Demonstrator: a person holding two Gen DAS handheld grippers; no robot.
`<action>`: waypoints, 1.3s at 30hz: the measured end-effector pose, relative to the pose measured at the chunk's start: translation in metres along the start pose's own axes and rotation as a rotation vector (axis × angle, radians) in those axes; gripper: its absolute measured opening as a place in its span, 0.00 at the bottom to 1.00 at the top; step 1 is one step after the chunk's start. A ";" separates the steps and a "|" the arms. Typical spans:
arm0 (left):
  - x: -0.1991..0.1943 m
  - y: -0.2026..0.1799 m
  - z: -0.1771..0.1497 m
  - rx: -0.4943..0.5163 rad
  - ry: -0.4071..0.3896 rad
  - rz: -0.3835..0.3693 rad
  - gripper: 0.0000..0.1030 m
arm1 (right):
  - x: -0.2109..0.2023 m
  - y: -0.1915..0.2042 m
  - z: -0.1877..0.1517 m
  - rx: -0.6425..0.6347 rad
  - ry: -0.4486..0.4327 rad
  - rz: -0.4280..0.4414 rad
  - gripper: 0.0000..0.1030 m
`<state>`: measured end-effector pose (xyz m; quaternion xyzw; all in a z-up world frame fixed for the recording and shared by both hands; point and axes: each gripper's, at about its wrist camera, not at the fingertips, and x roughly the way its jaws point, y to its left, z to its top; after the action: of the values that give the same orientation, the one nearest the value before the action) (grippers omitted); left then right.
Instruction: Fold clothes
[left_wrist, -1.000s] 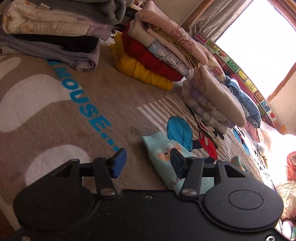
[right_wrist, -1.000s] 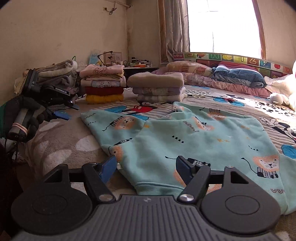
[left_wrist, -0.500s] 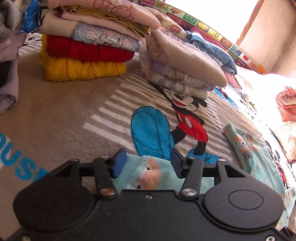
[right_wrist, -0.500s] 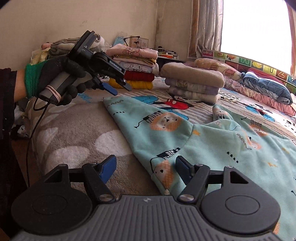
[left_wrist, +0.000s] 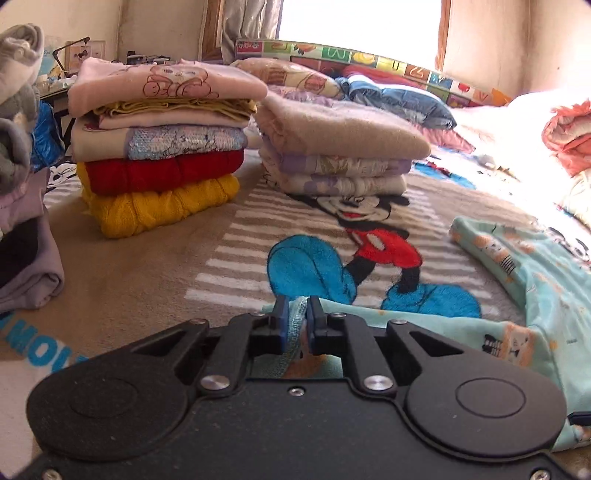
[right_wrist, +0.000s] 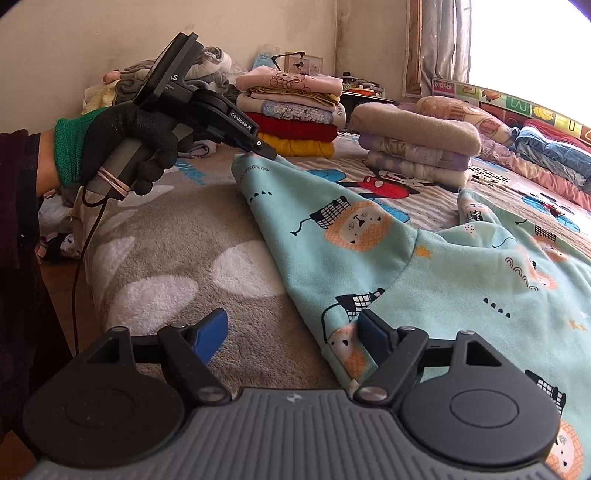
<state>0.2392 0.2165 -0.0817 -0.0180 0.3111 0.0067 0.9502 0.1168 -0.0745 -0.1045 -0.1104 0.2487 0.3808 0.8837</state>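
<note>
Now closed, left tool (left_wrist: 295, 317) pinches the mint garment's (right_wrist: 461, 280) cuff, while right tool (right_wrist: 291, 332) gapes wide over its hem

My left wrist view sits low over the blanket (left_wrist: 155, 266), close behind the left gripper (left_wrist: 294, 321), facing the far edge of the bed below the window (left_wrist: 354, 22). My right wrist view sits near the blanket's near edge, behind the right gripper (right_wrist: 291, 336), angled toward the far left corner, and takes in the gloved hand (right_wrist: 125, 144) holding the other unit. Both views share the mint garment (right_wrist: 461, 273) and the two folded stacks (left_wrist: 162, 147).
</note>
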 end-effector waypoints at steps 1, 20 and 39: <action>0.005 -0.003 -0.002 0.015 0.012 0.036 0.26 | 0.001 0.001 0.000 -0.004 0.009 0.001 0.78; 0.024 -0.081 0.079 -0.231 -0.070 -0.214 0.44 | -0.068 -0.115 0.025 0.417 -0.238 0.071 0.73; 0.108 -0.187 0.108 -0.181 0.136 -0.320 0.49 | -0.066 -0.395 0.009 0.862 -0.266 -0.179 0.75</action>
<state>0.3947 0.0341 -0.0536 -0.1528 0.3660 -0.1177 0.9104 0.3691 -0.3824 -0.0600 0.2962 0.2585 0.1753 0.9026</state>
